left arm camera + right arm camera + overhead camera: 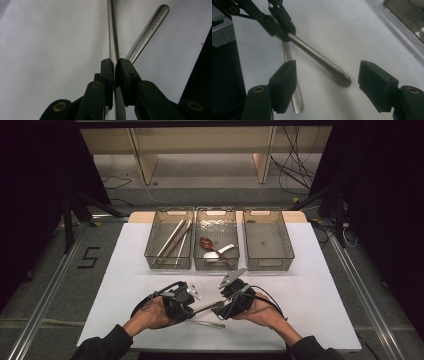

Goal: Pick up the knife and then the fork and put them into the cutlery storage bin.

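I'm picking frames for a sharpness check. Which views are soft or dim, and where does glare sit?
High view: dark surround, evenly lit white table, small things soft. Left gripper view: the left gripper is crisp, shut on a metal handle carrying a bright streak; a black corner at right. Right gripper view: the right gripper stands open and near-sharp, the metal handle's tip glints, top right corner blurred.

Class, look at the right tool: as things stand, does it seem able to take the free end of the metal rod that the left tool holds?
Probably yes. The right tool stands open, and the rod points between its jaws with nothing between.
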`<action>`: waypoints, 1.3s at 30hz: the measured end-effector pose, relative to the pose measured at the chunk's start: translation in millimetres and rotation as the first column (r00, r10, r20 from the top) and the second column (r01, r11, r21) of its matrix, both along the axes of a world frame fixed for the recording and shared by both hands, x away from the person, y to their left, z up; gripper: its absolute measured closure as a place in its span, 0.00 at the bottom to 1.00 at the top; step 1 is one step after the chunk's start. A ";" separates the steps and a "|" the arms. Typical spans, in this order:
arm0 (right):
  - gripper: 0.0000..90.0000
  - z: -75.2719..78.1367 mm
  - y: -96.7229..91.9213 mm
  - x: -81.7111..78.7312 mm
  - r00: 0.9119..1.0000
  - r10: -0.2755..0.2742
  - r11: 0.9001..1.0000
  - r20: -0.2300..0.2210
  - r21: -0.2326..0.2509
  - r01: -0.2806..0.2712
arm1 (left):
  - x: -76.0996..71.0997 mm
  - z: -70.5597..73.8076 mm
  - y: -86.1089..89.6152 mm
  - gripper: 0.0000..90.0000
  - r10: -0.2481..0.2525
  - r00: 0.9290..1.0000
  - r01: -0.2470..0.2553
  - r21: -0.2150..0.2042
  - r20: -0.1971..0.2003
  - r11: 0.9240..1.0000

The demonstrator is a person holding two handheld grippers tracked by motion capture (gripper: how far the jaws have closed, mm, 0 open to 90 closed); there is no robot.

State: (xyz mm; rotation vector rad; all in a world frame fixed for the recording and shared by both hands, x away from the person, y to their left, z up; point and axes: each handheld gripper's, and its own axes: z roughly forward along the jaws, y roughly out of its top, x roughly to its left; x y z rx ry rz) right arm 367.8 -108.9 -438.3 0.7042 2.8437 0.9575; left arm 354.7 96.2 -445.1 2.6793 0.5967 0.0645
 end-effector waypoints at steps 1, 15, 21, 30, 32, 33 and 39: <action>0.36 -1.1 1.9 0.1 1.000 0.009 1.000 -0.004 -0.008 -0.009 | -0.2 0.3 -0.1 0.91 -0.007 1.000 0.007 0.003 0.001 1.000; 0.42 -11.4 15.7 1.9 0.996 0.093 0.994 -0.003 -0.052 -0.093 | -5.2 9.1 -2.1 0.92 -0.031 0.999 0.032 -0.012 0.022 0.999; 0.48 -13.1 18.3 -1.3 0.991 0.131 0.988 0.005 -0.078 -0.131 | -9.4 11.7 -5.5 0.92 -0.050 0.999 0.051 -0.020 0.016 0.999; 0.63 -14.4 23.2 -8.3 0.978 0.208 0.974 0.028 -0.102 -0.204 | -14.5 15.5 -9.6 0.92 -0.080 0.997 0.080 -0.034 -0.007 0.996; 0.67 -14.4 23.7 -10.2 0.974 0.224 0.969 0.033 -0.109 -0.220 | -15.3 15.9 -9.9 0.92 -0.081 0.997 0.081 -0.037 -0.008 0.996; 0.68 -14.5 24.0 -11.0 0.972 0.233 0.967 0.033 -0.114 -0.228 | -15.8 16.3 -10.1 0.92 -0.084 0.996 0.083 -0.037 -0.006 0.996; 0.78 -14.7 24.3 -14.2 0.959 0.280 0.954 0.033 -0.122 -0.274 | -17.0 18.7 -10.4 0.92 -0.113 0.993 0.113 -0.041 -0.013 0.993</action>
